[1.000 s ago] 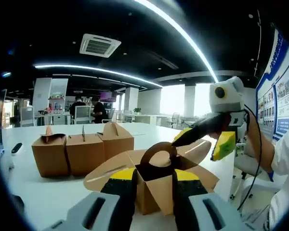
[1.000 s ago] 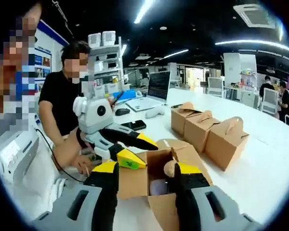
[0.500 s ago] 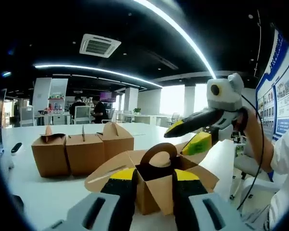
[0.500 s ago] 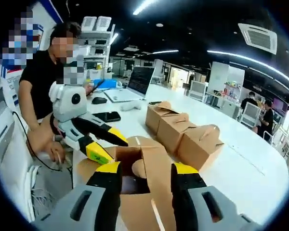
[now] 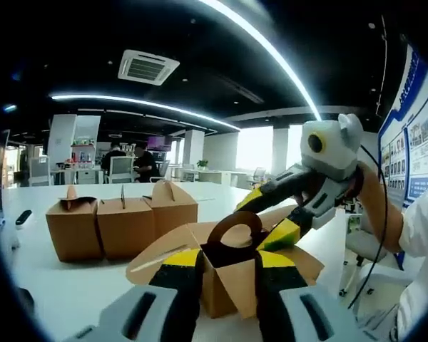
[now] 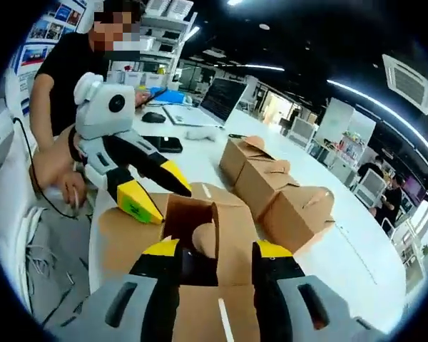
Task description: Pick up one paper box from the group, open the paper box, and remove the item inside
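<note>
Your opened brown paper box (image 5: 225,274) stands on the white bench (image 5: 64,285) right in front of you, its flaps splayed outward and its arched carry handle standing up in the middle. In the left gripper view it sits between the yellow-tipped black jaws of your left gripper (image 5: 227,265), which press against its front wall, so that gripper holds the box. In the right gripper view the same box (image 6: 200,235) shows its open mouth, dark inside; something sits low in it, but you cannot tell what it is.

Your right gripper (image 6: 212,251) hangs over the open top, jaws spread to either side of the opening and holding nothing. In the left gripper view it (image 5: 269,217) comes in from three o'clock, one yellow tip near the handle, the other low against the right flap.

At ten o'clock from the open box, three closed brown paper boxes (image 5: 121,221) stand side by side, touching, well apart from your jaws; in the right gripper view they (image 6: 278,189) lie at two o'clock.

Beyond the left gripper (image 6: 153,189) in the right gripper view, an open laptop (image 6: 217,103), a dark phone (image 6: 164,144) and a person in a black shirt (image 6: 60,75) sit at eleven o'clock. Around you is an open office with long ceiling light strips (image 5: 271,50) and a ceiling vent (image 5: 148,67).
</note>
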Motion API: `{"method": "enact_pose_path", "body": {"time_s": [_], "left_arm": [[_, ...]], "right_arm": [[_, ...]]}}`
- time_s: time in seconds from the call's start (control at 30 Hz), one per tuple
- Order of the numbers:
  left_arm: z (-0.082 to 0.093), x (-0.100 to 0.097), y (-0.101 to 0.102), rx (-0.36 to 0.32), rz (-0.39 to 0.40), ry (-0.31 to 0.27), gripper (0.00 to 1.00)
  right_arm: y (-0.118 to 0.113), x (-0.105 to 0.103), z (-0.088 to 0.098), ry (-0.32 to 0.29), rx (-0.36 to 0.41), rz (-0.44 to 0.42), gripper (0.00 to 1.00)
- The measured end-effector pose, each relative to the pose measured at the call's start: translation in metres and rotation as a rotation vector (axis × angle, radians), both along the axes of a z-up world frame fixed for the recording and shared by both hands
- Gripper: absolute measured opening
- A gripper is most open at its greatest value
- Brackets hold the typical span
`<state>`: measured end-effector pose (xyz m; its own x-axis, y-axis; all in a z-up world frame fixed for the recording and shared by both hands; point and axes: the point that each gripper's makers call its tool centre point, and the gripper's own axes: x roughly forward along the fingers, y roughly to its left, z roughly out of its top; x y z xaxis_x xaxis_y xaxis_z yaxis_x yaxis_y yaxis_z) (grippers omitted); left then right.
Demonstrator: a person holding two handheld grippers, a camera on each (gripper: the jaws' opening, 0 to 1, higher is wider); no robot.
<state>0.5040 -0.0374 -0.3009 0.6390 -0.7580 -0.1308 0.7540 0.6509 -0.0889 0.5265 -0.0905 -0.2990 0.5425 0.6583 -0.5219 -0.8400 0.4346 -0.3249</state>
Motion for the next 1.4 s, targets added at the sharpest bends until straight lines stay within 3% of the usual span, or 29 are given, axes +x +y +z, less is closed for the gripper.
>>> {"method": "enact_pose_path", "body": {"time_s": [0.47,0.83,1.4], "left_arm": [[0.0,0.0,0.0,-0.002,-0.002,-0.004,0.31],[0.0,0.001,0.0,-0.005,-0.002,-0.001,0.31],[0.0,-0.002,-0.001,0.0,-0.007,-0.005,0.31]], "right_arm": [[0.002,0.0,-0.002,-0.016,-0.017,-0.002,0.28],[0.002,-0.001,0.02,-0.039,0.054,-0.02,0.21],[-0.014,0.013,0.048,-0.021,0.181,-0.112,0.07]]}}
